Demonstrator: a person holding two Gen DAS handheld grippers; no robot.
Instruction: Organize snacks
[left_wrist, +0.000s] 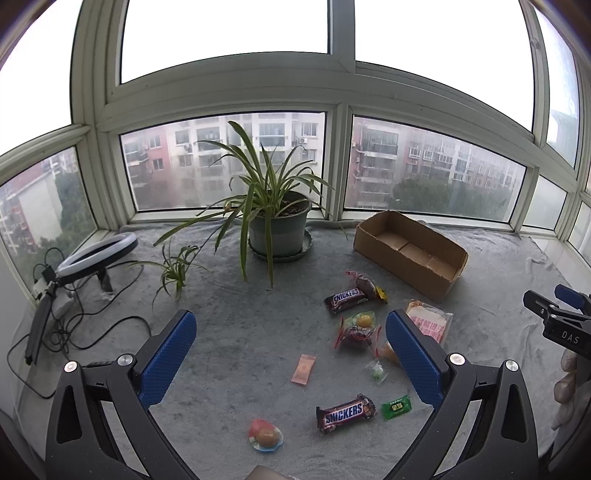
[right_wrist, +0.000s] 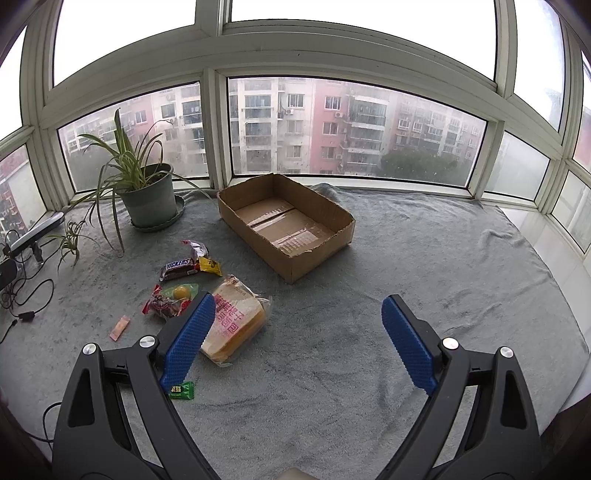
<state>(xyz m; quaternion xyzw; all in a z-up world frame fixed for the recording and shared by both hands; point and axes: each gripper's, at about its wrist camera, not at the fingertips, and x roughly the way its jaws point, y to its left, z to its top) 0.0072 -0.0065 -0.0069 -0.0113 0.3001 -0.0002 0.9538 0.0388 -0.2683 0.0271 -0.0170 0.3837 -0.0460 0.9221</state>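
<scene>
Both my grippers are wide open with nothing in them: the left gripper (left_wrist: 291, 345) hangs over the scattered snacks, with the near Snickers bar (left_wrist: 345, 412) and pink wafer packet (left_wrist: 303, 369) lying between its fingers on the grey blanket (right_wrist: 424, 258). The right gripper (right_wrist: 298, 325) has the bagged bread (right_wrist: 238, 325) just beside its left finger, and the cardboard box (right_wrist: 314, 264) sits farther back, by the window.
</scene>
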